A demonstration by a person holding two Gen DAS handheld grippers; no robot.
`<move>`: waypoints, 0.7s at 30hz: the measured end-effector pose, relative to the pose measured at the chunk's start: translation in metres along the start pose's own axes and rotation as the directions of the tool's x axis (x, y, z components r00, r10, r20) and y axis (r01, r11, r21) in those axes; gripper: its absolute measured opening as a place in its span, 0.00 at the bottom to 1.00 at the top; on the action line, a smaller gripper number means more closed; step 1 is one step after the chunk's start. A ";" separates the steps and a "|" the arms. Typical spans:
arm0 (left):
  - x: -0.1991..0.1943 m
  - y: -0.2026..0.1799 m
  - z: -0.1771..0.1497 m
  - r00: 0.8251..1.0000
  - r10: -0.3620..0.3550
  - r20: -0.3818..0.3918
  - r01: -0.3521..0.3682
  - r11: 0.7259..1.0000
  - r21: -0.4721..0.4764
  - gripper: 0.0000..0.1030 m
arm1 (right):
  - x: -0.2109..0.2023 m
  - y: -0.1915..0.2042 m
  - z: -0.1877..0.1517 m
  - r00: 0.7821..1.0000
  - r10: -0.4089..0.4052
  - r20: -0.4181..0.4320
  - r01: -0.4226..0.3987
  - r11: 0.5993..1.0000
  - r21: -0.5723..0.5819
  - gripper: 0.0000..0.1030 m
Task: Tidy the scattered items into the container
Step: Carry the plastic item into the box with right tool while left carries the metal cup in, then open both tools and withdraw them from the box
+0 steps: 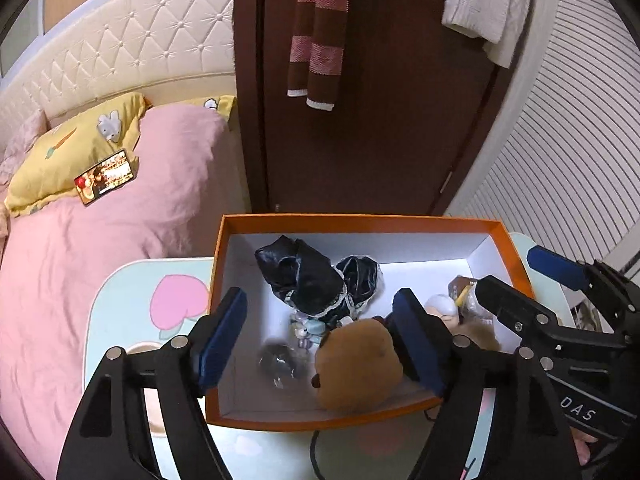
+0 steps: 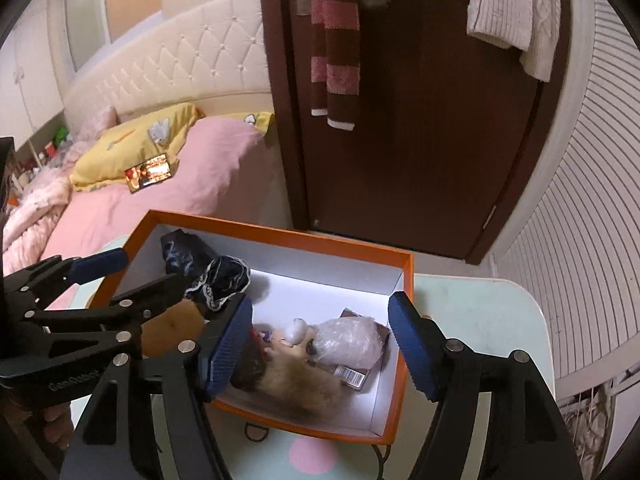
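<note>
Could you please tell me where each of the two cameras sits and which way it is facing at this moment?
Left wrist: on the left gripper, looking down and forward into the orange box; its open fingers frame the brown plush, with the right gripper at right.
Right wrist: on the right gripper, looking down into the orange box from its right end; the left gripper enters at left.
Shared: the box, black lace cloth, bed, door.
</note>
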State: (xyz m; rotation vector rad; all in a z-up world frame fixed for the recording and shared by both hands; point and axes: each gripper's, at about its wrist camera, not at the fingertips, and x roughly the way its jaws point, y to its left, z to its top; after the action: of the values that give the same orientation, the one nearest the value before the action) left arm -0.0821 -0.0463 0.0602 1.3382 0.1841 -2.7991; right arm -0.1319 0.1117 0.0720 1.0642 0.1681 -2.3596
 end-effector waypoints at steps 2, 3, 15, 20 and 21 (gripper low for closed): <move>0.002 0.001 0.000 1.000 -0.005 -0.007 0.005 1.000 -0.008 0.74 | 0.000 0.000 0.000 1.000 0.008 -0.002 -0.008 1.000 0.001 0.68; 0.003 0.002 0.000 1.000 -0.004 -0.010 0.004 1.000 -0.010 0.73 | 0.001 0.000 0.001 1.000 0.011 -0.004 -0.011 1.000 0.001 0.68; -0.008 0.000 -0.002 1.000 0.012 -0.005 -0.012 1.000 0.008 0.74 | -0.005 0.004 0.001 1.000 0.012 0.008 -0.012 1.000 -0.006 0.68; -0.020 0.001 -0.003 1.000 0.008 0.013 -0.008 1.000 0.009 0.74 | -0.015 0.009 0.000 1.000 0.008 0.020 -0.008 1.000 -0.011 0.68; -0.023 0.002 -0.004 1.000 0.009 0.018 -0.009 1.000 0.007 0.74 | -0.018 0.011 -0.001 1.000 0.009 0.023 -0.009 1.000 -0.012 0.68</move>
State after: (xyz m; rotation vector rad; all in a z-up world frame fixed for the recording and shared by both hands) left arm -0.0644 -0.0481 0.0754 1.3118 0.1674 -2.8057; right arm -0.1162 0.1106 0.0858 1.0294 0.1687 -2.3592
